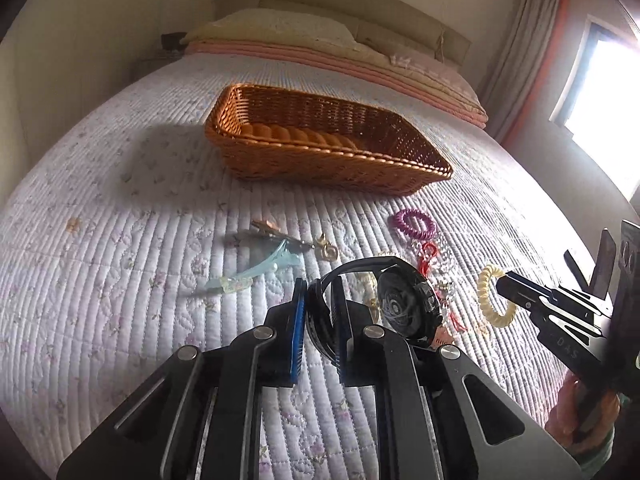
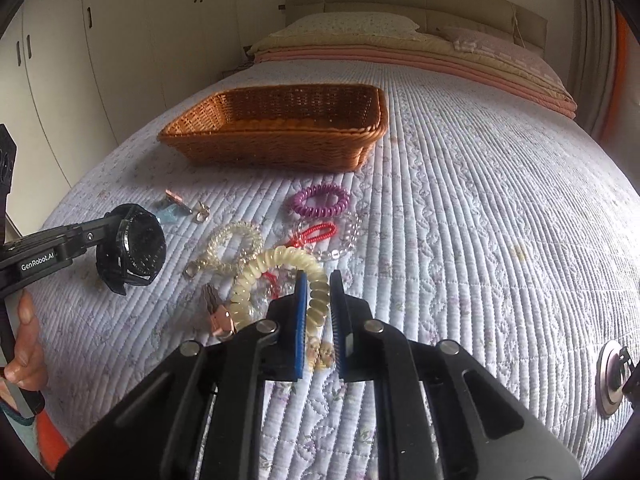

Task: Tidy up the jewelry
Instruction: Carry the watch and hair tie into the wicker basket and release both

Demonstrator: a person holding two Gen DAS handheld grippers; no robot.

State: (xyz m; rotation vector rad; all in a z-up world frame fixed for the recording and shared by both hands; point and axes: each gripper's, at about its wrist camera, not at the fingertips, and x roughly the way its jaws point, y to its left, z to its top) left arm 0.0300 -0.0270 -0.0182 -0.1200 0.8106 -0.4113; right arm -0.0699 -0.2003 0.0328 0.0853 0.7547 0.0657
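My left gripper is shut on the strap of a black watch and holds it just above the quilt; it also shows in the right wrist view. My right gripper is shut on a cream spiral hair tie, also seen in the left wrist view. A brown wicker basket stands empty further up the bed. On the quilt lie a purple spiral tie, a red loop, clear bead bracelets, a blue hair clip and a gold piece.
The bed's quilt stretches wide to the right. Pillows and folded pink blankets lie at the headboard. White wardrobes stand on the left, a bright window on the right. A copper clip lies near my right fingers.
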